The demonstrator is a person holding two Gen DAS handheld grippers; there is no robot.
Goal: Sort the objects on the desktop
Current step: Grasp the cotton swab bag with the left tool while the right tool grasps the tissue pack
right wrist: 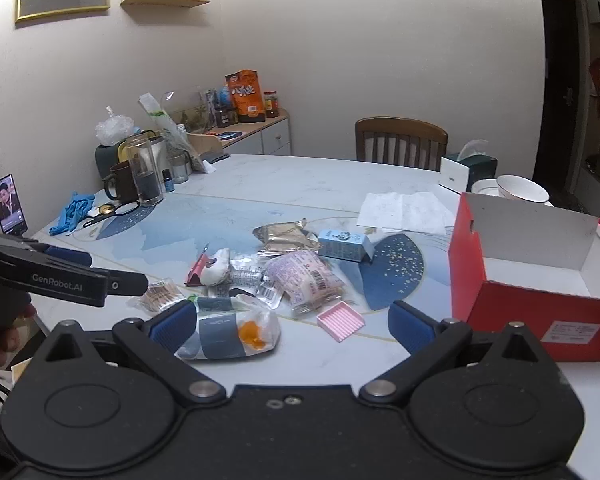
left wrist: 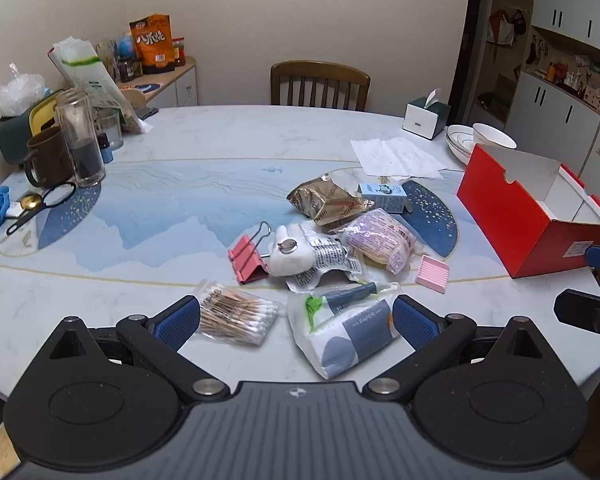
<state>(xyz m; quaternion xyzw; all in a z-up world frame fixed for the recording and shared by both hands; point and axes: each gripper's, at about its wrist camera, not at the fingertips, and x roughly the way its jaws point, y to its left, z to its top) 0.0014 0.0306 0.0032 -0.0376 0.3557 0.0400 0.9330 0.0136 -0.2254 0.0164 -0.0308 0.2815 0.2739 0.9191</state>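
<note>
Left hand-held gripper [left wrist: 296,322] hovers low over tabletop [left wrist: 220,136], jaws apart, empty; swab pack [left wrist: 236,316] and tissue pack [left wrist: 344,332] lie between its pads, overlapping pile labels unreadable. Right hand-held gripper [right wrist: 292,326] likewise spread wide, empty. Red box [right wrist: 516,308] cut off at right edge.

red box [left wrist: 512,220] cut off at right frame edge in left wrist view. tissue pack [right wrist: 224,330] partly behind the near blue pad in right wrist view. print on silver sachet [left wrist: 324,258] too small to read. pink clip [right wrist: 198,270] mostly hidden behind white plush [right wrist: 216,268].
</note>
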